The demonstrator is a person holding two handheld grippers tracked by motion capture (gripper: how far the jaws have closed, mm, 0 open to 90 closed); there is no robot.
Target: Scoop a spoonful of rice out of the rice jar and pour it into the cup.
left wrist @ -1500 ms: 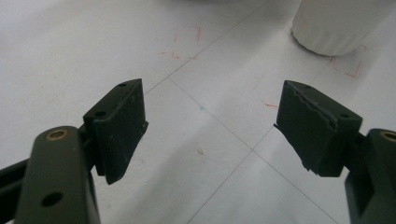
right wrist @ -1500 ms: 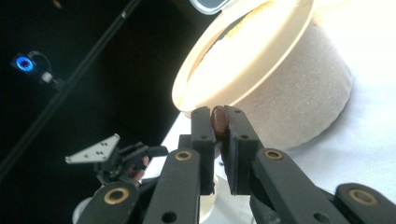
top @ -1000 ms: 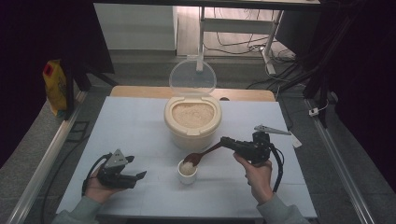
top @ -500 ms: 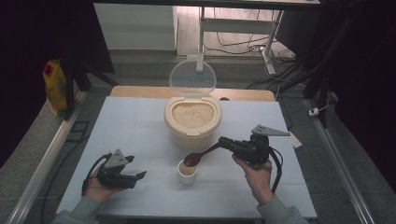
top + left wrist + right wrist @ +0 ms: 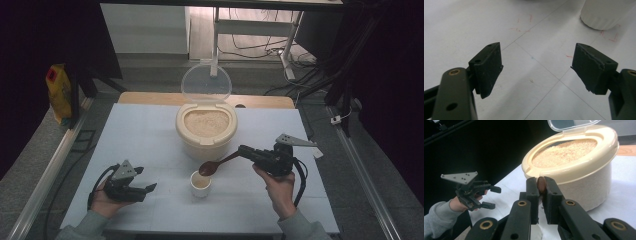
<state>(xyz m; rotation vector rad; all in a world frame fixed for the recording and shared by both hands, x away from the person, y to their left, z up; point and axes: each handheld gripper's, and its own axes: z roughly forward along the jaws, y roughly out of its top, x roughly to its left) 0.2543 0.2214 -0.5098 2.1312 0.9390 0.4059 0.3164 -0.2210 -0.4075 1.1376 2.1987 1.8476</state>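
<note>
A cream rice container (image 5: 206,131) stands mid-table, full of grain, with its clear lid (image 5: 206,84) tipped up behind. In front of it is a small white cup (image 5: 201,185) with pale grain inside. My right gripper (image 5: 243,150) is shut on the handle of a brown spoon (image 5: 214,166), whose dark bowl hovers just above the cup's rim. In the right gripper view the spoon handle (image 5: 541,184) sits pinched between the jaws of the right gripper (image 5: 541,188), beside the container (image 5: 584,167). My left gripper (image 5: 145,179) rests open on the table at the left, holding nothing.
The left gripper view has the open left gripper (image 5: 536,67) over bare white tabletop (image 5: 529,50) with faint red marks, and the cup's base (image 5: 606,12) at top right. A yellow bag (image 5: 59,92) stands off the table's far left. A wooden board (image 5: 265,101) lies behind the container.
The spoon bowl has lifted slightly from the cup's mouth and now hangs just above it. The left gripper has stayed where it was, open.
</note>
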